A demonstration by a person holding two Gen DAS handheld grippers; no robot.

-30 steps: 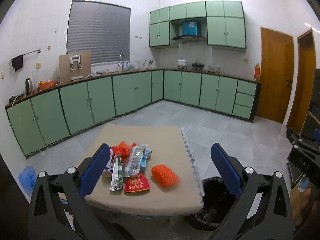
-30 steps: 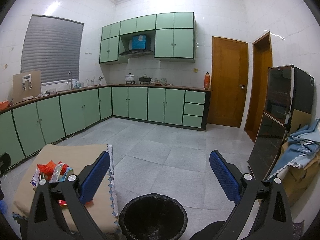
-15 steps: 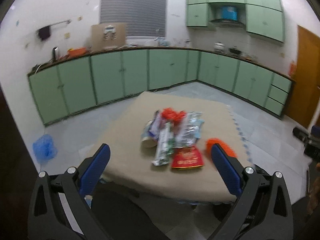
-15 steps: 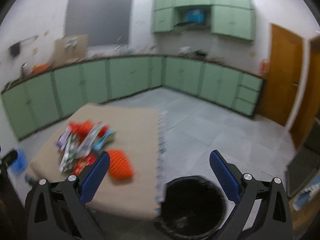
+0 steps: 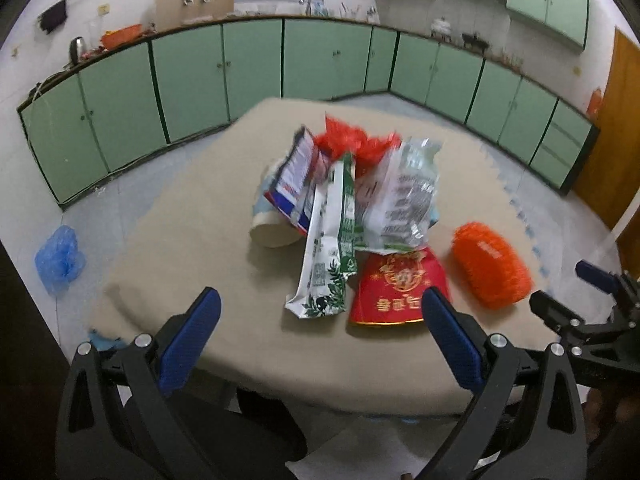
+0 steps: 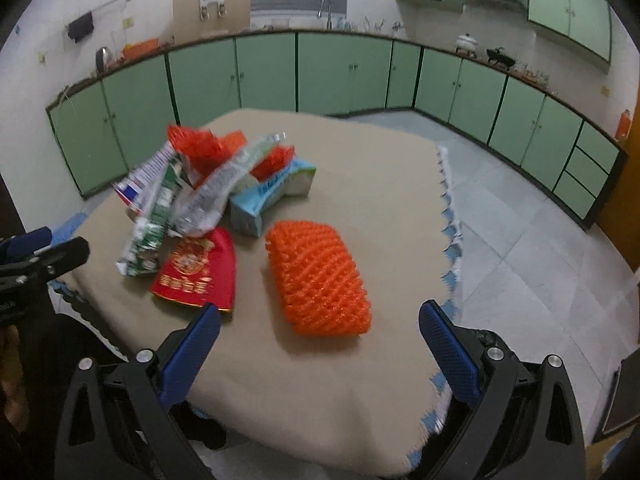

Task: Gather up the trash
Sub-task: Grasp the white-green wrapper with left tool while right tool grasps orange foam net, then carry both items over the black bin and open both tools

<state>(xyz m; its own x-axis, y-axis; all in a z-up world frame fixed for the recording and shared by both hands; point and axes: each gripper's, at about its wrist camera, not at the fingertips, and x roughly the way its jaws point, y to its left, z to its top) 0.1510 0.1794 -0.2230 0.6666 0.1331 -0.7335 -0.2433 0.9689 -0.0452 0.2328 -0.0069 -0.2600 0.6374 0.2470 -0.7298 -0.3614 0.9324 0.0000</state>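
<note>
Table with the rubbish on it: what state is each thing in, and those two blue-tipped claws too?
Left gripper: open, empty, above the table's near edge.
Right gripper: open, empty, lined up with the orange foam net.
Orange foam net: lying flat, apart from the pile.
Red packet: flat, partly under the pile.
Green-and-white wrapper: opened, leaning on the pile.
Paper cup: tipped on its side.
Tissue box: lying under the wrappers.

**Trash heaped on the tan-covered table**

Here's the table (image 6: 360,184), draped in a tan cloth. A pile of wrappers (image 5: 352,184) sits mid-table, with a paper cup (image 5: 272,232) on its side and a blue tissue box (image 6: 272,196). A red packet (image 6: 196,272) lies flat in front, an orange foam net (image 6: 318,276) just beside it.
</note>
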